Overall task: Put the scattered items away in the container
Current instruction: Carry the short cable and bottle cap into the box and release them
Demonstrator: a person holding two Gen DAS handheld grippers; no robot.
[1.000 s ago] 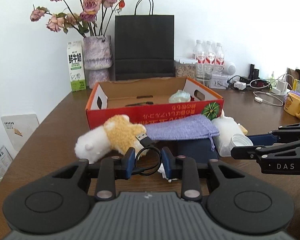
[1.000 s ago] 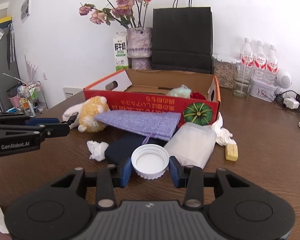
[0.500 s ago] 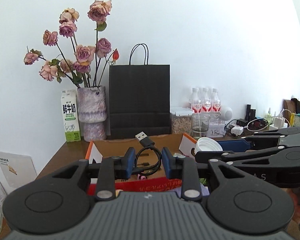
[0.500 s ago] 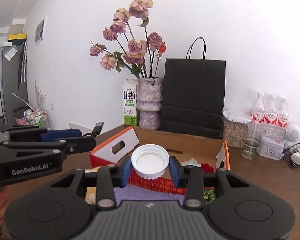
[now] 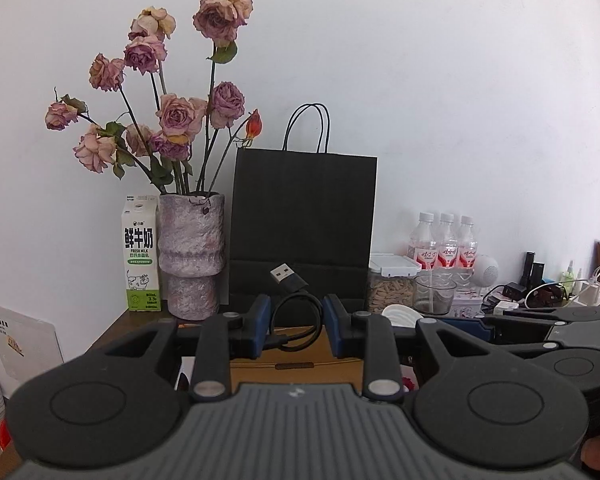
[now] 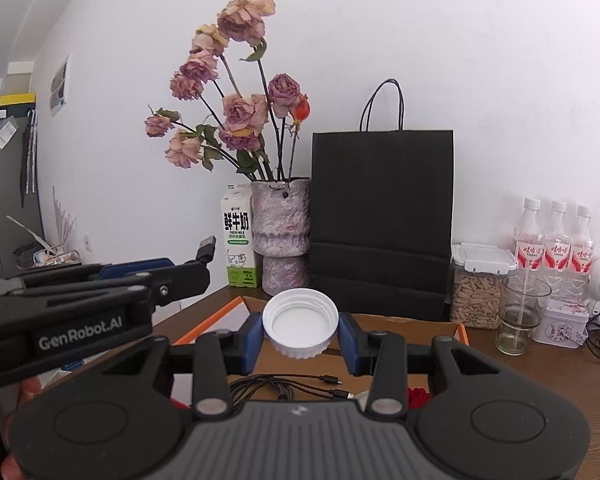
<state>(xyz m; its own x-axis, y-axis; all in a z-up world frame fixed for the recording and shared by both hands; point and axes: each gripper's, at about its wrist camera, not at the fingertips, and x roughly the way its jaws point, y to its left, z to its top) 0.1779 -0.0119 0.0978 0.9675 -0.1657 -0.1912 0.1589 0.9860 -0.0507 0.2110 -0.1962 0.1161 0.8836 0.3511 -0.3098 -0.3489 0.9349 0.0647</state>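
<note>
**Both tongs loaded above the box**

The left tongs (image 5: 295,326) grip a coiled black cable (image 5: 296,316), its USB plug sticking up. The right tongs (image 6: 301,334) clamp a white lid (image 6: 300,322), open side facing the camera. Both hang over the cardboard box (image 6: 420,326), which already holds loose cables (image 6: 288,390) and, seemingly, something red (image 6: 417,396).
</note>
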